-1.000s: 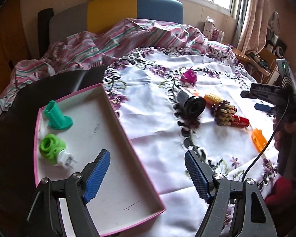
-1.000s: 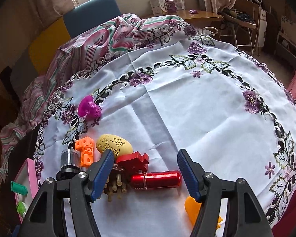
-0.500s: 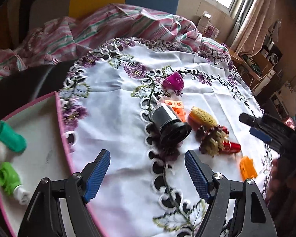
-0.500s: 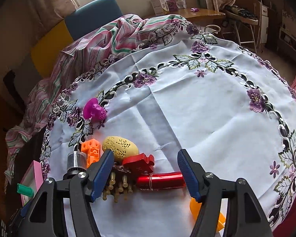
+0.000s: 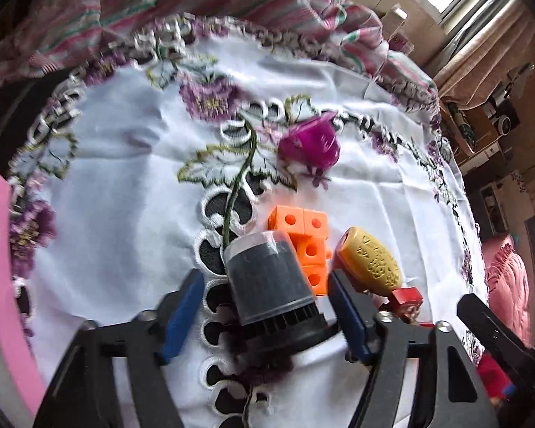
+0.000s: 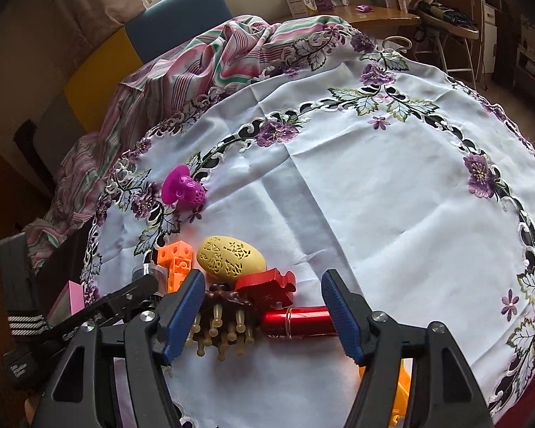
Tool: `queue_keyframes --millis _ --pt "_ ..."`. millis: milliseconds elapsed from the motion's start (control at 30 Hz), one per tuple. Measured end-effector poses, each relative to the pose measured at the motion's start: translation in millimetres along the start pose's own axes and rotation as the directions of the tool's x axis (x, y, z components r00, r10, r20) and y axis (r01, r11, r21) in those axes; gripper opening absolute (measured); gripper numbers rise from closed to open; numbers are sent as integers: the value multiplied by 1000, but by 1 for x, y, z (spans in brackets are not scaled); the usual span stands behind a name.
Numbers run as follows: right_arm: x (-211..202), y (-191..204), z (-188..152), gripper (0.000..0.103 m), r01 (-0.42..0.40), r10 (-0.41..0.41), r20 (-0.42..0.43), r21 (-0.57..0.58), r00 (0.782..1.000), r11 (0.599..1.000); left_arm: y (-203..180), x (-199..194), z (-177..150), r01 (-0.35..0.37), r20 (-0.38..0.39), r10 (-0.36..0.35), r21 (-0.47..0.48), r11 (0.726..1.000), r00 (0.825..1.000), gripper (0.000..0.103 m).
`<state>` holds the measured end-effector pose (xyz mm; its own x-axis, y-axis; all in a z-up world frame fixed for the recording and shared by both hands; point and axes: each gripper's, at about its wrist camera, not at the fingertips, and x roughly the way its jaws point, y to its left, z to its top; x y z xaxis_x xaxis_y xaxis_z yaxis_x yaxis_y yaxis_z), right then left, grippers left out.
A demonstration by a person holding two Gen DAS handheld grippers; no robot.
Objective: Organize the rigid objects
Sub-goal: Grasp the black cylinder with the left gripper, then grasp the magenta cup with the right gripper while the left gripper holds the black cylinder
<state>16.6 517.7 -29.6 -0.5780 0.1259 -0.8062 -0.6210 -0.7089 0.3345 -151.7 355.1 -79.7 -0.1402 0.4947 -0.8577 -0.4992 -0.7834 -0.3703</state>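
My left gripper [image 5: 264, 306] is open, its blue pads on either side of a black cylinder with a clear top [image 5: 267, 278] that lies on the white tablecloth. Behind it are orange cubes [image 5: 303, 232], a yellow egg [image 5: 369, 264] and a magenta piece [image 5: 312, 142]. My right gripper [image 6: 264, 306] is open above a brown spiked comb [image 6: 221, 328], a red block [image 6: 267, 285] and a red tube [image 6: 299, 321]. The yellow egg [image 6: 232, 256] and orange cubes [image 6: 174, 260] lie just beyond.
A pink-rimmed tray [image 5: 0, 267] sits at the left edge of the table. A striped cloth [image 6: 214, 60] is bunched at the back. An orange piece [image 6: 399, 392] lies under my right gripper. The embroidered tablecloth [image 6: 392, 196] spreads to the right.
My left gripper has swung right from the tray and closed in on the black cylinder, which now lies between its pads. My right gripper has barely moved.
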Motion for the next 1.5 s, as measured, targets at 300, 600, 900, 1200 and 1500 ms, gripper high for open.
queue_keyframes --millis 300,600,900,1200,1500 --pt "-1 10 -2 69 32 -31 17 -74 999 997 -3 -36 -23 -18 99 5 125 992 995 43" --pt "12 30 -3 66 -24 16 -61 -145 998 989 22 -95 -64 -55 188 20 182 982 982 44" --pt "63 102 42 67 47 -77 -46 -461 996 886 48 -128 -94 -40 216 6 152 988 976 44" --pt "134 141 64 67 115 -231 -72 -700 970 705 71 -144 -97 1 215 -21 91 996 976 44" --pt "141 162 62 33 98 -193 -60 -694 979 713 82 -156 -102 -14 235 -2 65 998 972 44"
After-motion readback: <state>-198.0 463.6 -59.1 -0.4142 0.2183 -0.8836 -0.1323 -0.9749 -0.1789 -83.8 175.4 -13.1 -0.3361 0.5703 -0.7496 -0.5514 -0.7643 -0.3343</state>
